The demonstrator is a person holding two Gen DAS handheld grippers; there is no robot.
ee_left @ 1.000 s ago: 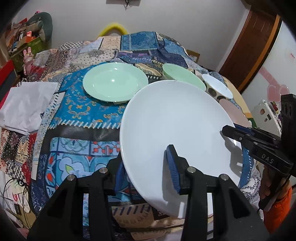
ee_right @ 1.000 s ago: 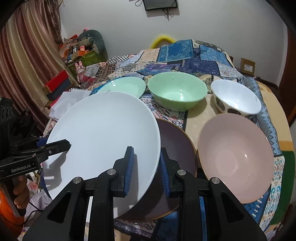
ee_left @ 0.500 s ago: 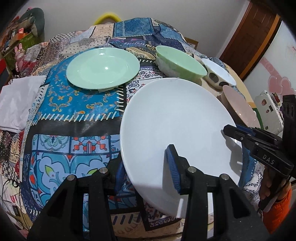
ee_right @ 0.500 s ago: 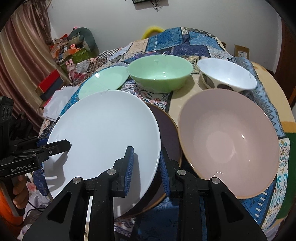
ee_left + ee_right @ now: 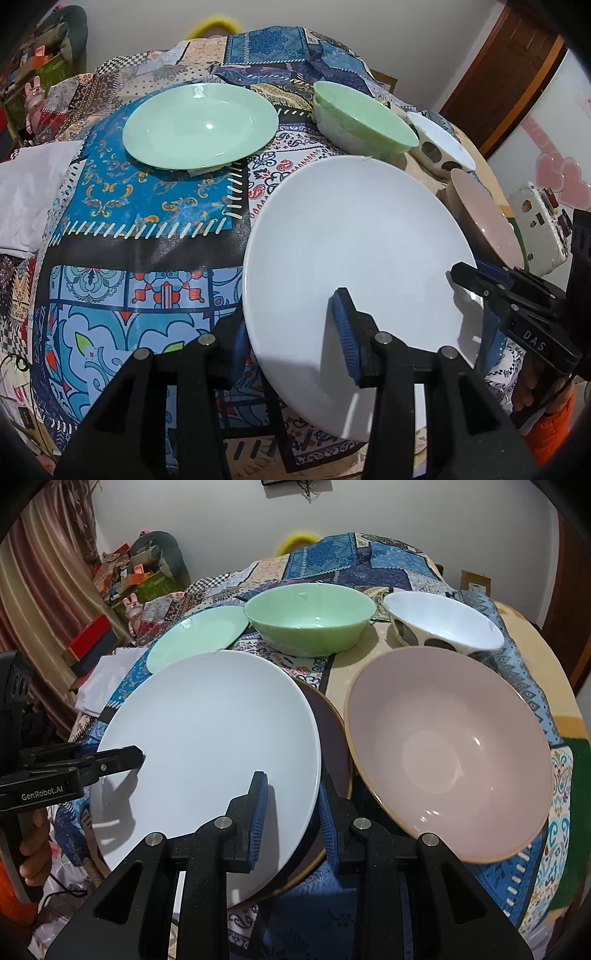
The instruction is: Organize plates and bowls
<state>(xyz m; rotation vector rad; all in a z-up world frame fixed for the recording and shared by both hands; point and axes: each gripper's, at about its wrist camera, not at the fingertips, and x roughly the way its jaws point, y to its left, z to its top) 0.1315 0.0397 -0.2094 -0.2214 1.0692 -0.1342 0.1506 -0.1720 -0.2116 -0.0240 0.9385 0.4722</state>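
Both grippers hold one large white plate by opposite rims, tilted above the table; it also shows in the right wrist view. My left gripper is shut on its near-left rim. My right gripper is shut on its right rim. A dark brown plate lies under the white plate's right edge. A green plate, a green bowl, a white spotted bowl and a pink bowl sit on the table.
The round table has a patchwork cloth. A folded white cloth lies at its left edge. Boxes and toys stand by the wall. A wooden door is at the right.
Both grippers have carried the white plate forward over the table. The bowls and green plate now appear closer and larger. The grips have not changed.
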